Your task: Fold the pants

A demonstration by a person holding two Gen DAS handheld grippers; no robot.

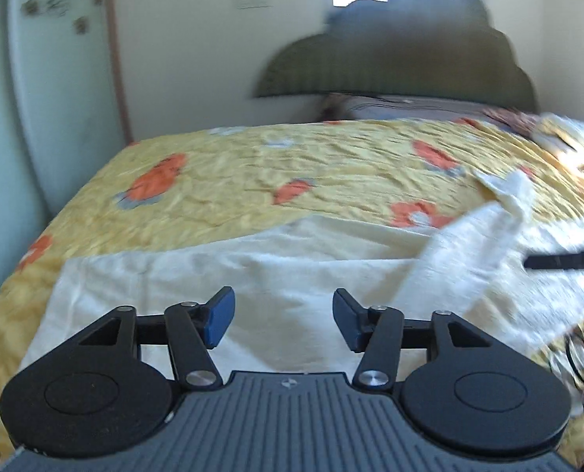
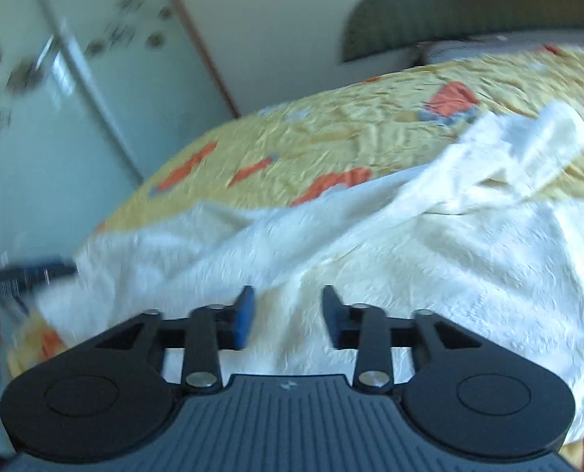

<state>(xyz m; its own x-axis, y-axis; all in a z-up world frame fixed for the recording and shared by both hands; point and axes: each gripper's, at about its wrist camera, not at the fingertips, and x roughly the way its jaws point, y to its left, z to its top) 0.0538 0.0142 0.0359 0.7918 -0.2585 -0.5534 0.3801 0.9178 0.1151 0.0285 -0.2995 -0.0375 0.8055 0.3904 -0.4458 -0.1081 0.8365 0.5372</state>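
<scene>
Cream-white pants (image 1: 252, 275) lie spread on a bed with a yellow flowered cover (image 1: 292, 165). In the left wrist view a raised fold of the pants (image 1: 488, 236) stands up at the right. My left gripper (image 1: 284, 320) is open and empty just above the near part of the pants. In the right wrist view the pants (image 2: 429, 244) fill the middle, with a bunched end (image 2: 543, 145) at the far right. My right gripper (image 2: 288, 320) is open and empty over the fabric. Both views are motion-blurred.
A dark green pile of bedding (image 1: 402, 59) sits at the head of the bed. A pale wardrobe (image 1: 48, 78) stands left of the bed. A thin dark part of the other gripper (image 1: 567, 259) shows at the right edge. A black cable (image 1: 583, 362) lies at the bed's right.
</scene>
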